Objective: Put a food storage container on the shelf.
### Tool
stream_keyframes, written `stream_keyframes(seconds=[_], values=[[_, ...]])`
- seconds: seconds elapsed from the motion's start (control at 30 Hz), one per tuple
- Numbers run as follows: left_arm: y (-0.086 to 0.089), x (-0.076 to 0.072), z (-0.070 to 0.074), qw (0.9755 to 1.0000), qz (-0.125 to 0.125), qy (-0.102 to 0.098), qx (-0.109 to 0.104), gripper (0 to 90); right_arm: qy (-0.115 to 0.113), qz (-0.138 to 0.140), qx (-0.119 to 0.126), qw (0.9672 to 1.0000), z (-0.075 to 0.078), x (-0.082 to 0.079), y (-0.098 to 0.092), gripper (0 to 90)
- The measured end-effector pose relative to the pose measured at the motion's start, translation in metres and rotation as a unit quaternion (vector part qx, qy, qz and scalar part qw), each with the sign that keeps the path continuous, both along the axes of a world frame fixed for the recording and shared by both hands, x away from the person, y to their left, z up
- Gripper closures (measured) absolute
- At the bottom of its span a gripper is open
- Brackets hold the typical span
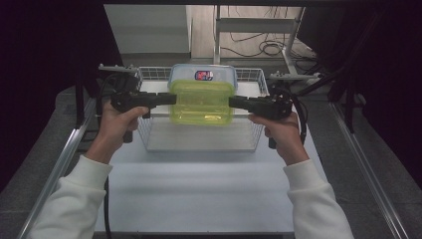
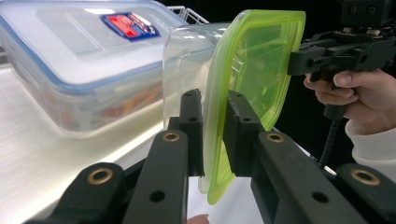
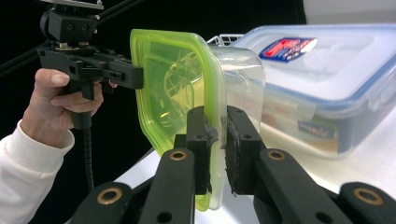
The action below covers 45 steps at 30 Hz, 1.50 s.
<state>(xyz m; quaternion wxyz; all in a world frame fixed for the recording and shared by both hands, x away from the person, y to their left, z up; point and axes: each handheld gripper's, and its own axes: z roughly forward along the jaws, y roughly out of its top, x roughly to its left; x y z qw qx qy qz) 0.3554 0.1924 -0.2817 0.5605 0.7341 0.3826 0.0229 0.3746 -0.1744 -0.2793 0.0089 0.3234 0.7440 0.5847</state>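
A clear container with a lime-green lid (image 1: 201, 102) hangs over the wire basket (image 1: 143, 130), held from both sides. My left gripper (image 1: 171, 98) is shut on the left edge of its lid, and my right gripper (image 1: 233, 102) is shut on the right edge. In the left gripper view the pads of my left gripper (image 2: 215, 107) pinch the green rim of the container (image 2: 254, 60), with the right gripper (image 2: 299, 63) clamped on the far edge. In the right gripper view my right gripper (image 3: 217, 116) pinches the rim of the container (image 3: 173, 84), and the left gripper (image 3: 137, 77) holds the far side.
A larger clear box with a blue-edged lid and a red-and-blue label (image 1: 203, 74) sits at the back of the basket, just behind the held container; it is close by in both gripper views (image 2: 84, 51) (image 3: 317, 70). The white table (image 1: 199, 189) has metal rails (image 1: 59, 164) along both sides.
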Motion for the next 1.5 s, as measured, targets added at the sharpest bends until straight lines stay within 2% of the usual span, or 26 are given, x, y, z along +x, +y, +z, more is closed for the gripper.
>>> stream_keyframes(seconds=[0.37,0.77,1.03,1.07,1.13,1.23,1.37,1.5], values=[[0.005,0.036,0.018,1.0,-0.005,0.007,-0.002,78.9,0.008,-0.008,0.008,0.9999,0.018,0.031,0.004,80.7],[0.008,0.073,0.032,0.9998,0.003,0.021,-0.006,79.1,0.026,-0.019,0.018,0.9993,0.031,0.065,0.009,80.9],[0.009,0.091,0.024,0.999,0.008,0.042,-0.01,79.2,0.046,-0.028,0.012,0.9985,0.029,0.085,0.011,80.8],[0.01,0.092,0.023,0.9989,0.007,0.043,-0.017,79.2,0.05,-0.027,0.011,0.9983,0.027,0.087,0.012,80.8],[0.01,0.093,0.023,0.9988,0.01,0.045,-0.02,79.1,0.056,-0.025,0.018,0.998,0.025,0.09,0.011,80.8],[0.009,0.096,0.023,0.9982,0.02,0.051,-0.024,79.0,0.063,-0.028,0.023,0.9973,0.026,0.095,0.011,80.3],[0.009,0.101,0.021,0.9964,0.036,0.064,-0.044,78.2,0.07,-0.035,0.034,0.9963,0.024,0.101,0.012,79.1],[0.007,0.105,0.02,0.9954,0.048,0.068,-0.048,76.9,0.073,-0.048,0.033,0.9956,0.023,0.106,0.014,77.3]])
